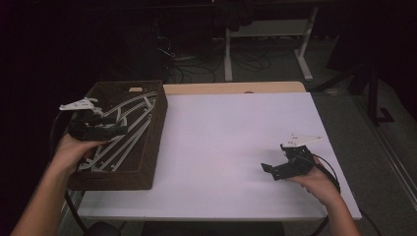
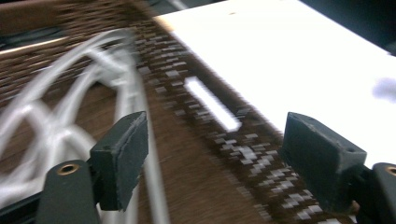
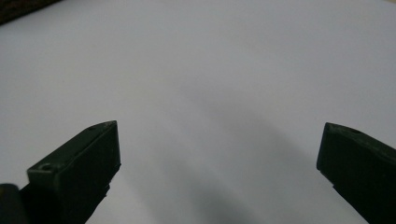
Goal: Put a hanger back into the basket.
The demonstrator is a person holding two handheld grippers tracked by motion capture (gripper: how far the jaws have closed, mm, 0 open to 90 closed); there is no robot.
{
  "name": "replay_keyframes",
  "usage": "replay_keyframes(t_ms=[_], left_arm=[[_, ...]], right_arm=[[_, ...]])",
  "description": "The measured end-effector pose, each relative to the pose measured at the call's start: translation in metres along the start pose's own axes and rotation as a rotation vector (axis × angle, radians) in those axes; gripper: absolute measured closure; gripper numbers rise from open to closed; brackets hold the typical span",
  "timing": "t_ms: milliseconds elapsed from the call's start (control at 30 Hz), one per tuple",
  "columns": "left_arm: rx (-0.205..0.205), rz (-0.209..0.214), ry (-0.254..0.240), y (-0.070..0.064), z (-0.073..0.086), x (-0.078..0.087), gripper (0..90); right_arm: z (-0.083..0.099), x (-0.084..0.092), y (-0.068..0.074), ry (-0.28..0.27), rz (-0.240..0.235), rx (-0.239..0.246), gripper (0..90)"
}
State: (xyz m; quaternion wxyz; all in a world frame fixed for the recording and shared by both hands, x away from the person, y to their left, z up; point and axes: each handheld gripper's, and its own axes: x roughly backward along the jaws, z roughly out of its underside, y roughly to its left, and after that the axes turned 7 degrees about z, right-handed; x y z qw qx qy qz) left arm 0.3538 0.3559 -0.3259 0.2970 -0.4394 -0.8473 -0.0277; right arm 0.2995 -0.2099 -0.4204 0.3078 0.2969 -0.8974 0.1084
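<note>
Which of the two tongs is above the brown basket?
The left tongs, over the basket of white hangers; the right tongs hover over the bare white table.

Dark room, white-legged desk (image 1: 268, 29) behind

White hangers (image 1: 125, 129) inside brown basket (image 1: 150, 147)

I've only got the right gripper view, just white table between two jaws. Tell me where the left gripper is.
Observer: The left gripper is over the brown wicker basket at the table's left edge.
Operator: Report what's in that basket.
Observer: White plastic hangers, several, lying tangled.
Operator: Say whether it holds one.
Observer: No. In the left gripper view its jaws stand apart with nothing pressed between them.
Operator: Place my gripper.
Observer: The right gripper is low over the white table, near its right side.
</note>
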Motion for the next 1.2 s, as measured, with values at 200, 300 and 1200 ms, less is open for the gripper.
replay_keyframes(t_ms=[200,300,1200], left_arm=[[-0.059,0.109,-0.018,-0.032,-0.003,-0.023,14.3],[-0.081,0.147,-0.018,-0.043,-0.002,-0.033,12.3],[-0.136,0.192,-0.008,-0.059,0.004,-0.051,2.8]], right_arm=[[-0.014,0.008,0.001,-0.026,-0.012,0.004,0.0],[-0.02,0.012,0.002,-0.038,-0.02,0.008,0.0],[-0.035,0.023,-0.001,-0.08,-0.026,0.017,0.0]])
